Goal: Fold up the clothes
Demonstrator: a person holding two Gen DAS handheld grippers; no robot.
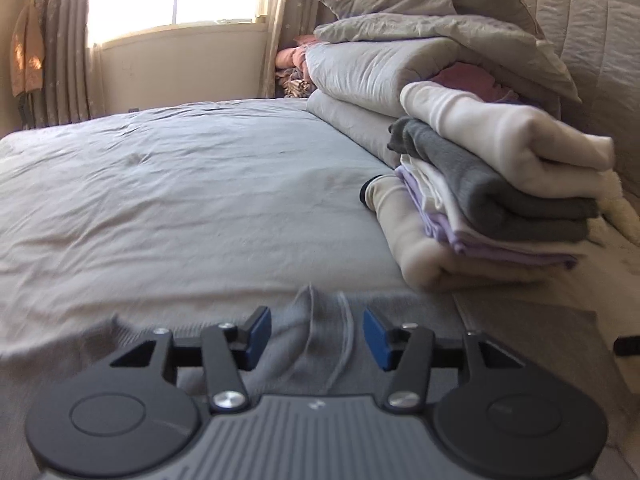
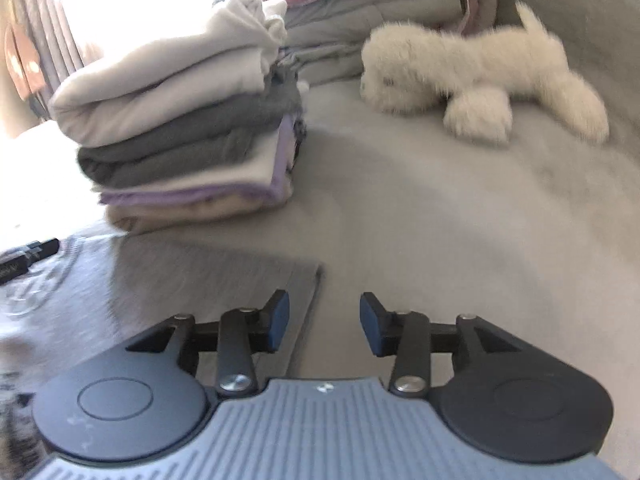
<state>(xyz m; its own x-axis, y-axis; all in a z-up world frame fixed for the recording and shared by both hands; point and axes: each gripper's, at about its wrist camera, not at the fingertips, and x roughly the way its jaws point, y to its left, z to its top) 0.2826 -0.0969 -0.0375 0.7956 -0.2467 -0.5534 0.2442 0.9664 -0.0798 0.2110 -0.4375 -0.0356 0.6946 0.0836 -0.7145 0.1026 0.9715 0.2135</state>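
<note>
A grey garment [image 1: 320, 332] lies flat on the bed under both grippers; it also shows in the right wrist view [image 2: 168, 280], with a faint print at its left. My left gripper [image 1: 316, 336] is open, its blue pads either side of a raised fold of the garment, not closed on it. My right gripper [image 2: 324, 322] is open just above the garment's straight edge [image 2: 308, 312]. A stack of folded clothes [image 1: 492, 196], white, grey, lilac and cream, stands on the bed beyond; it also shows in the right wrist view [image 2: 180, 120].
The grey bedsheet [image 1: 180, 184] stretches left toward a window with curtains. Folded quilts and pillows [image 1: 420, 48] are piled at the headboard. A white plush toy [image 2: 488, 76] lies right of the stack. A black object [image 2: 28, 256] lies on the garment's left.
</note>
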